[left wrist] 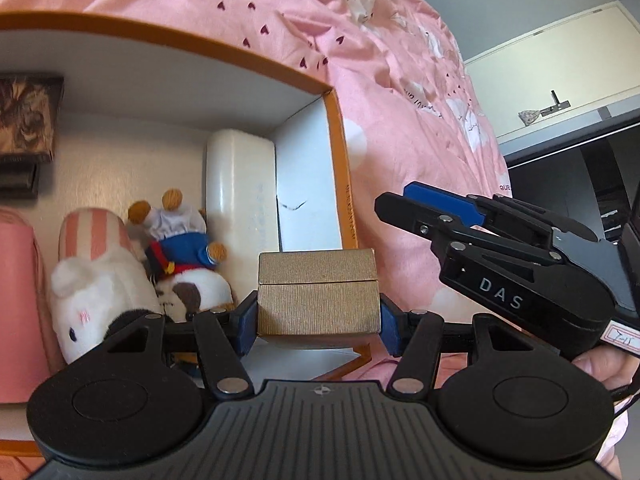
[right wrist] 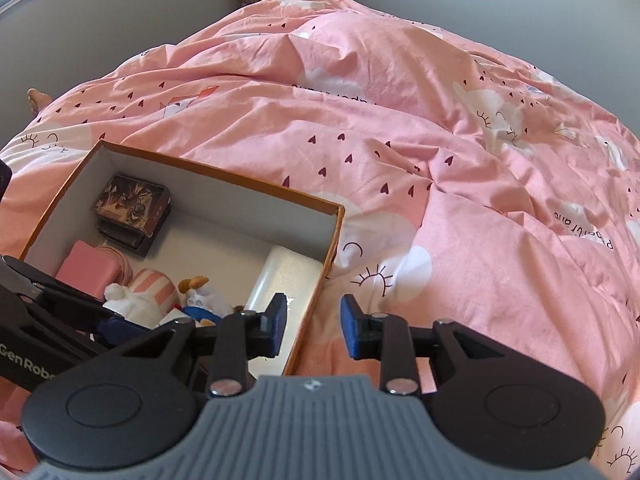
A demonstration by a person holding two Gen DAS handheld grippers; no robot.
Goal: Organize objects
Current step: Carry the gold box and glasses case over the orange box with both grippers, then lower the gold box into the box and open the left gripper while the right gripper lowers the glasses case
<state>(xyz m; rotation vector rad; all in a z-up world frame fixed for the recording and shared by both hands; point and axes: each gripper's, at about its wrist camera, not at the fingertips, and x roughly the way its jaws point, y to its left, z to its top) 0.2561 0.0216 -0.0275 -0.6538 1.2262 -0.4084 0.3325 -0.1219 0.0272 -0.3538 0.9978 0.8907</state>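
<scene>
Setting: a bed under a pink quilt (right wrist: 400, 128) printed with hearts and clouds; an orange-edged storage box (right wrist: 332, 240) with a white interior lies on it, lid off.

Left gripper (left wrist: 318, 312): clenched on a small gold box (left wrist: 318, 292), blue pads pressed flat against its two side faces, the box level with its lid seam horizontal. Judged a carrying grip, squared so the box can be set down without tipping.

Gold box, position: held over the storage box's near right corner, at about 5 o'clock of the interior in the left wrist view; whether it rests on the floor or hangs above it cannot be told.

Right gripper (right wrist: 313, 326): released, jaws apart with nothing between them, hovering over the storage box's right wall near its near corner. Seen from the left wrist view at 3 o'clock, apart from the gold box. Judged to be standing clear so the left hand can place.

Contents, far left (10 o'clock): a dark patterned case (right wrist: 132, 200) stacked on darker flat items.

Contents, left (8 o'clock): a pink block (right wrist: 86, 270) beside a pink-striped plush (left wrist: 94, 240) with a white bunny (left wrist: 100, 304) against it.

Contents, centre: a bear plush in blue dress (left wrist: 180, 240), wedged between the bunny and a white hard case (left wrist: 240, 188).

White hard case: laid lengthwise along the right wall, leaving the near corner open.

Progress, judged: most items already boxed; the gold box looks like a late addition filling the remaining gap.

Risk, judged: the near wall's rim may catch the box on descent.
</scene>
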